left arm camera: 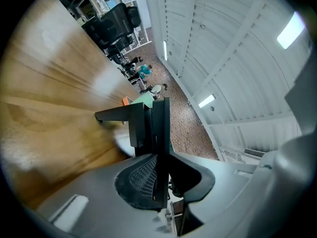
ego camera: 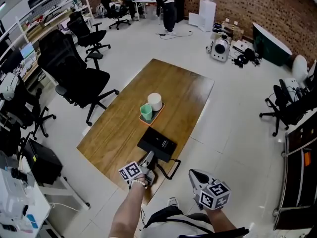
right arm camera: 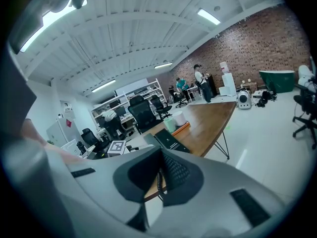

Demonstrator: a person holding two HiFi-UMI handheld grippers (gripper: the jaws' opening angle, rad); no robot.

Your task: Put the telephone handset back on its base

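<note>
Big wooden table [ego camera: 124, 118] fills the middle. The black phone base [ego camera: 158, 144] sits near its close end, with an orange tray [ego camera: 159, 111] holding a white cup [ego camera: 155, 101] and a green cup [ego camera: 146, 112] a bit farther out. The handset [ego camera: 149, 157] is just off the base's near side, clamped edge-on in the left gripper [ego camera: 145, 166]. The right gripper [ego camera: 195, 175] hangs off the table over the floor, jaws pinched together on nothing. The black cord [ego camera: 168, 170] loops past the table edge.
</note>
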